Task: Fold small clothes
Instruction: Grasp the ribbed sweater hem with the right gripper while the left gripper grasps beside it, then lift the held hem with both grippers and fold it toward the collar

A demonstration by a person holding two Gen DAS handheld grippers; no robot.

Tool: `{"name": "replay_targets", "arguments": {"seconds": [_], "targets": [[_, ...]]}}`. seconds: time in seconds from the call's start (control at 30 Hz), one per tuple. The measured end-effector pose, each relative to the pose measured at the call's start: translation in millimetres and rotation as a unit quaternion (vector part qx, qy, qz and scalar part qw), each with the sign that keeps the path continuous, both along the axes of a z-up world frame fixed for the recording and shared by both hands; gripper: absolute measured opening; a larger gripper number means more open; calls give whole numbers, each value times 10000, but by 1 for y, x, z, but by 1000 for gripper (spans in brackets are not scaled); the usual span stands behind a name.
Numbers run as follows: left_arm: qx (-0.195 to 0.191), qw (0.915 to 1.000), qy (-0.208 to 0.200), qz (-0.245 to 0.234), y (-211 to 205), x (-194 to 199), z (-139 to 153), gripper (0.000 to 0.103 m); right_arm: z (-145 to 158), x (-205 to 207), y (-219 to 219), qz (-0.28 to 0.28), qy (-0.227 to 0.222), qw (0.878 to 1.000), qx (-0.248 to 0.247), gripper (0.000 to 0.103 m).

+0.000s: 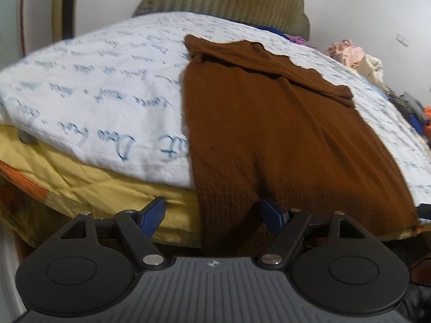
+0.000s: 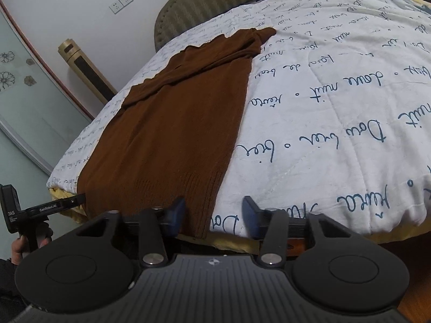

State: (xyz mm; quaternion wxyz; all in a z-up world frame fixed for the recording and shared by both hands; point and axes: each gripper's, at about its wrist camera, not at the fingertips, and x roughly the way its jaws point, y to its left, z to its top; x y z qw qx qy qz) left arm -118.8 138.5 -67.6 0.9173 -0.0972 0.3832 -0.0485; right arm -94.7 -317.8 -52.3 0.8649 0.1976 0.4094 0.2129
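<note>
While jaws gape, sweater (image 1: 282,134) lies flat.

Brown sweater's (image 1: 269,134) near hem drops out of sight behind the left gripper (image 1: 212,212); far-right clothes pile (image 1: 358,59) is blurred.

The white quilt (image 2: 336,113) carries blue handwriting, upside down, with "nuit" and "Dou" legible. At the lower left, the left gripper (image 2: 54,206) reads "GenRobot.AI" and "DAS".

Sweater (image 2: 172,123) on quilt (image 2: 336,123), hem nearest
</note>
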Motion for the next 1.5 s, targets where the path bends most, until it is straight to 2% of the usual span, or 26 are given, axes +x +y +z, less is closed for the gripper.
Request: {"name": "replay_targets", "arguments": {"seconds": [0.1,0.2,0.23,0.27,0.3,0.4,0.47,0.57,0.67,0.73,0.9,1.0,1.17,1.23,1.4,1.5], "targets": [[-291,9994,148,-62,0,3,-6,77,-4,0,-5,-37,47,9997,233,47],[-291,9995,145,-24,-5,4,-8,77,-8,1,-6,-24,86,9990,444,46],[-297,9995,137,-17,-5,4,-8,77,-7,1,-4,20,53,9992,404,37],[-317,9994,135,-12,-5,4,-8,77,-6,0,-1,82,20,9993,352,22],[-332,9994,133,-11,-5,4,-9,77,-6,1,2,130,27,9993,358,17],[-382,9992,144,1,-4,4,-9,77,-10,7,11,154,85,9993,325,14],[-437,9989,150,7,-2,3,-9,72,-11,9,16,164,58,9993,335,13],[-615,9979,170,53,6,2,-9,59,-6,6,16,113,-62,9994,322,12],[-784,9967,216,46,13,0,-5,39,0,3,14,71,-170,9993,315,12],[-755,9969,241,-1,13,-2,-1,26,4,3,13,38,-223,9993,295,12],[-531,9984,156,-108,4,-5,8,12,9,4,13,71,-279,9991,308,12],[-594,9981,96,-104,4,-3,14,10,10,6,14,70,-302,9991,297,12],[-1047,9944,-15,-120,18,11,31,10,18,15,11,11,-399,9986,344,12],[-1118,9937,-69,-78,22,21,35,10,23,22,11,-26,-485,9984,291,12],[-1062,9943,23,22,19,62,28,10,28,58,14,-217,-602,9977,227,12],[-1245,9919,206,160,21,85,21,10,24,88,13,-436,-580,9972,154,12]]}}
